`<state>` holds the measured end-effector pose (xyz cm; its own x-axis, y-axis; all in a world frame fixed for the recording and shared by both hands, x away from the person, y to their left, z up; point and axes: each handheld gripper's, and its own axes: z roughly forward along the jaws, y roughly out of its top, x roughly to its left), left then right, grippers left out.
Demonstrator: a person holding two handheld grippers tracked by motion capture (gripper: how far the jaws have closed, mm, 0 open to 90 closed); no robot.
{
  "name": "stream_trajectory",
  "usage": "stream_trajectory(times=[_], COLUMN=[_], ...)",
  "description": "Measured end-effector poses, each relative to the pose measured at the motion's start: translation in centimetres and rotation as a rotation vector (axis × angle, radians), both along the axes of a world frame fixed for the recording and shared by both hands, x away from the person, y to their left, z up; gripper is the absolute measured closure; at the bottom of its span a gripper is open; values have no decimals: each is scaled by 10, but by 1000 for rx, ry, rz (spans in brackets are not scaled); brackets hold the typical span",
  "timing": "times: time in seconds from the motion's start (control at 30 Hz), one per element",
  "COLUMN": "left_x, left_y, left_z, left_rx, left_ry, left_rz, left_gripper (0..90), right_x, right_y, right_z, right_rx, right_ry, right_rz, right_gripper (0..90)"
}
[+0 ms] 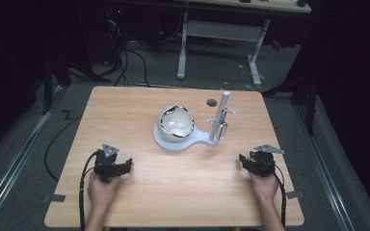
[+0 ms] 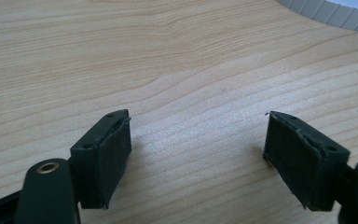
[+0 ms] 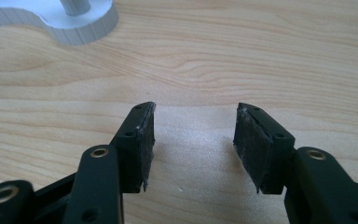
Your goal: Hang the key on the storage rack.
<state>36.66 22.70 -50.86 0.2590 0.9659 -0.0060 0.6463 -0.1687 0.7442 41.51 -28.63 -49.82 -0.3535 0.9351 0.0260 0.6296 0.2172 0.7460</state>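
Observation:
A shiny round bowl (image 1: 175, 123) sits tilted on a pale grey base plate (image 1: 166, 142) near the table's middle. From the plate's right lobe rises a grey post (image 1: 221, 117) with a small clamp on it. My left gripper (image 1: 112, 166) rests low on the wood at the front left, held by a hand; its jaws stand wide apart with nothing between them (image 2: 198, 149). At the front right my right gripper (image 1: 256, 162) is open too and holds nothing (image 3: 193, 140). The base plate's edge (image 3: 81, 25) lies ahead of it, to the left.
The wooden table (image 1: 125, 110) has a small dark hole (image 1: 211, 102) at the back right. Cables trail from both grippers over the front edge. Bits of tape mark the front corners. A white desk frame (image 1: 221, 33) and dark cables stand on the floor behind.

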Motion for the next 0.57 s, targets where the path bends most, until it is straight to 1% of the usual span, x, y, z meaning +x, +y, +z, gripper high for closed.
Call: stream_trajectory(times=[0.07,0.13,0.23,0.3,0.43,0.5,0.57], left_x=[0,0,0,0,0,0,0], left_y=[0,0,0,0,0,0,0], left_z=[0,0,0,0,0,0,0], left_rx=[-2,-2,-1,-1,-2,-1,-1], left_ry=[-1,-2,-2,-2,-3,-3,-3], left_rz=[2,2,2,2,2,2,1], left_gripper=[232,233,232,230,231,230,230], right_x=[2,1,0,0,0,0,0], right_y=[0,0,3,3,3,4,4], right_z=[-3,-5,-5,-5,-5,-5,-5], right_rx=[-8,-20,-49,-42,-44,-46,-46], right_ry=[17,-5,-10,-3,-3,-1,-1], right_rz=[1,8,11,10,5,8,8], right_gripper=[453,445,421,388,381,344,332])
